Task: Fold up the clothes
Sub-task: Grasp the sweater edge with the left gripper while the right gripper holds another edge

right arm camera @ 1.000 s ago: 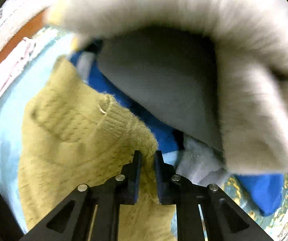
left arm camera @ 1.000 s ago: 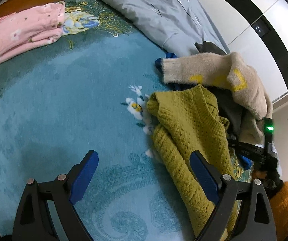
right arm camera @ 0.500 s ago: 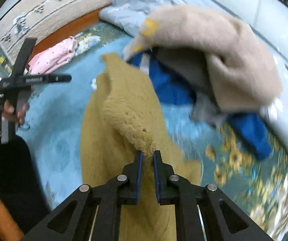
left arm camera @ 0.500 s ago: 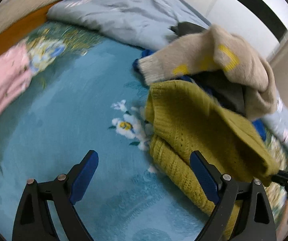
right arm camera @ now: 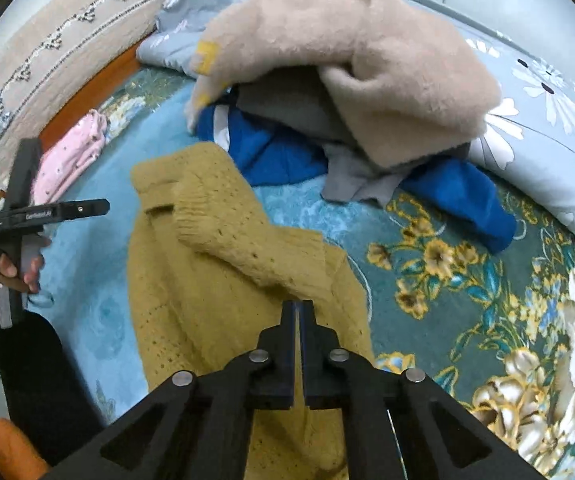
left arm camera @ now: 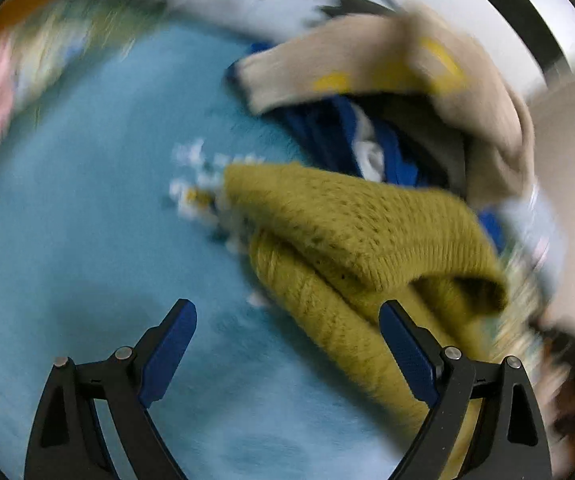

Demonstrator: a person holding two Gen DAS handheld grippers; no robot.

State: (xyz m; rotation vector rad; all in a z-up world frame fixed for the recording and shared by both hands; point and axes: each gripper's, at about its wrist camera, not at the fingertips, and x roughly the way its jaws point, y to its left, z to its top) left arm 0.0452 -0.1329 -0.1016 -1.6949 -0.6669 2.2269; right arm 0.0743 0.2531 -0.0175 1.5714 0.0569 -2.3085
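An olive-yellow knitted sweater (right arm camera: pixel 215 264) lies on the teal floral bed cover (right arm camera: pixel 447 280), pulled away from the clothes pile. My right gripper (right arm camera: pixel 297 307) is shut on the sweater's edge. In the blurred left wrist view the sweater (left arm camera: pixel 351 232) lies folded over itself ahead and to the right. My left gripper (left arm camera: pixel 287 316) is open and empty above the cover (left arm camera: pixel 87 200), its right finger (left arm camera: pixel 403 344) beside the sweater. The left gripper also shows in the right wrist view (right arm camera: pixel 103 207), hand-held at the left.
A pile with a beige fluffy sweater (right arm camera: pixel 351 56), grey and blue garments (right arm camera: pixel 271 148) lies behind the yellow sweater. A folded pink garment (right arm camera: pixel 71 160) lies far left. A grey-blue floral quilt (right arm camera: pixel 543 128) lies at the right and back.
My right gripper has pulled the yellow sweater farther out of the pile toward me. The left wrist view has swung and blurred; the left gripper stays open.
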